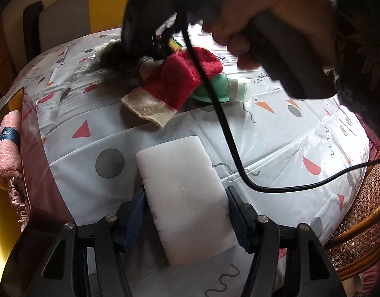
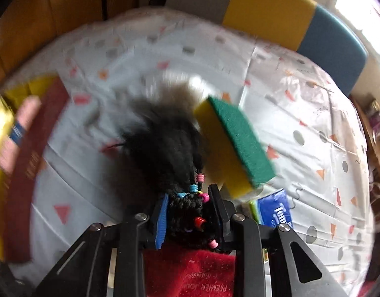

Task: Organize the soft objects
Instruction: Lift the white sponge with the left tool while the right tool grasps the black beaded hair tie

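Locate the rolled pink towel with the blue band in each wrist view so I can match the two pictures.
Left wrist: the pink towel lies at the far left edge, inside the yellow bin with the dark red wall.
Right wrist: the same towel shows blurred at the left edge, again beside the dark red wall.
Shared landmark: the patterned tablecloth, and the red sock.

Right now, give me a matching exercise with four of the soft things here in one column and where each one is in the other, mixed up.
Things:
1. white sponge
2. black braided hair piece
3. pink rolled towel
4. red sock

Places:
A. in the yellow box
B. lying on the table, partly over a green item
C. between the left gripper fingers
D. clamped in the right gripper

Pairs: 1-C, 2-D, 3-A, 4-B
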{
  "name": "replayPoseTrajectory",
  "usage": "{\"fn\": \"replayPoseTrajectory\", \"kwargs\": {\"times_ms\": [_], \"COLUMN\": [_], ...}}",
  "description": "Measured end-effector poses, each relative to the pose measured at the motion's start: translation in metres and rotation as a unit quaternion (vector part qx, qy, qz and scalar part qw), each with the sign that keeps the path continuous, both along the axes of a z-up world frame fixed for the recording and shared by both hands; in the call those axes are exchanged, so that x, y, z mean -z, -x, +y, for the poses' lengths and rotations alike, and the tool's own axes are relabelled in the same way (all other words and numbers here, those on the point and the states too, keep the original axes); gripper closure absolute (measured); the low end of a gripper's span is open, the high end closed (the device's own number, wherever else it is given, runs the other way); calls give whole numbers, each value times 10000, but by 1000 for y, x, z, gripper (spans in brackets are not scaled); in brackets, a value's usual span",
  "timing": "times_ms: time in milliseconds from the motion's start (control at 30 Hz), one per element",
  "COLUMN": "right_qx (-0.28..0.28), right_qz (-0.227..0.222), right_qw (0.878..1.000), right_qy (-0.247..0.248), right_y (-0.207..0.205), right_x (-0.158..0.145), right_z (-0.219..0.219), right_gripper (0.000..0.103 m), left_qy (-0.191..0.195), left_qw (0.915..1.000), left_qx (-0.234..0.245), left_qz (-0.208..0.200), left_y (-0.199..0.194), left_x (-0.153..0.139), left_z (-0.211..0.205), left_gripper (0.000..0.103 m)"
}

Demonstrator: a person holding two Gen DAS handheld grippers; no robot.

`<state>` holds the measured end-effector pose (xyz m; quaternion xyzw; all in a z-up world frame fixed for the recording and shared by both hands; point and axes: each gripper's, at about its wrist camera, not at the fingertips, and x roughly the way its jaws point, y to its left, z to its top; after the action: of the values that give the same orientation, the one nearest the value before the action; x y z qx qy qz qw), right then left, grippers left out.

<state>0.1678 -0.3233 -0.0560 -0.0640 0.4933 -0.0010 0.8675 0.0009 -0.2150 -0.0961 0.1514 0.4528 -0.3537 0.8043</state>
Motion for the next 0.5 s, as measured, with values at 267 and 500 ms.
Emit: {"fn": "replayPoseTrajectory", "kwargs": {"times_ms": [267, 500], "right_qx": [388, 487], "right_qz": [-1394, -984], "right_qw": [9830, 9758], "right_qy": [-1127, -1890], "right_y": [44, 89], "right_x": [-95, -76], "right_z": [-23, -29], "right_gripper": [73, 73], "left_qy": [26, 64], "left_qw": [10000, 9998], "left_qx": [-36, -90], "left_qz": [-61, -150], "left_y": [3, 8], "left_x": [-2, -13], "left_z": [-1, 9], "left_gripper": [41, 44]}}
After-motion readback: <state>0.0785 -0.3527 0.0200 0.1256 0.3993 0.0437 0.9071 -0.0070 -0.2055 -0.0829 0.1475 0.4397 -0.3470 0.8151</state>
